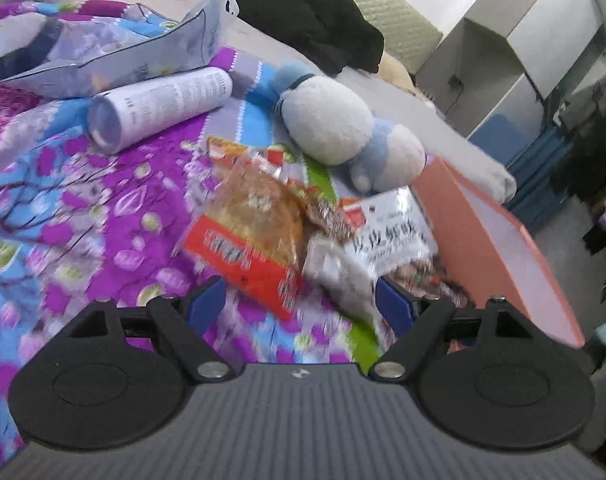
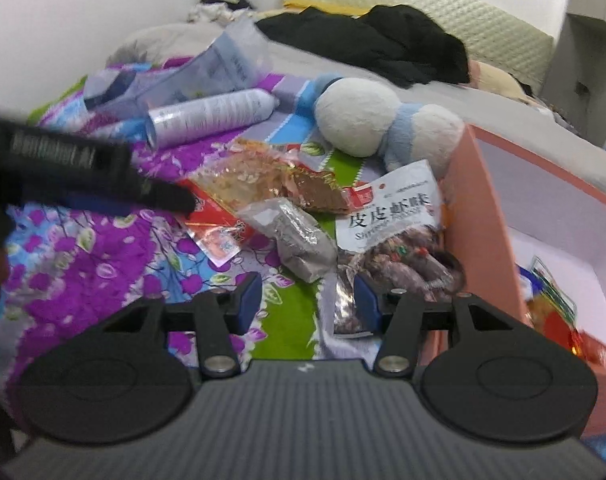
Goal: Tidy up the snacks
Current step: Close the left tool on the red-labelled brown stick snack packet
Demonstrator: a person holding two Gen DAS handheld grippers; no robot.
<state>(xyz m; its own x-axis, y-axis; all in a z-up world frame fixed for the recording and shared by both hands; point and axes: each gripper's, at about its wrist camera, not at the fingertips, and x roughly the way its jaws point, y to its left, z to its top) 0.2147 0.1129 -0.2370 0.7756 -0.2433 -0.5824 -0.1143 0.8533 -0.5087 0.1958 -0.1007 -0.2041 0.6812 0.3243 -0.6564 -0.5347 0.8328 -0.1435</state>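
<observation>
Snack packets [image 1: 259, 236] apparently just beyond open left gripper [image 1: 301, 304] (blurred).

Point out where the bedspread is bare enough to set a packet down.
Bare bedspread lies below the white bottle, left of the snack pile. Crowded: between the plush toy and pink box.

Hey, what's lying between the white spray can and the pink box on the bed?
In the right wrist view, between the spray can and pink box: a plush toy and loose snack packets.
</observation>
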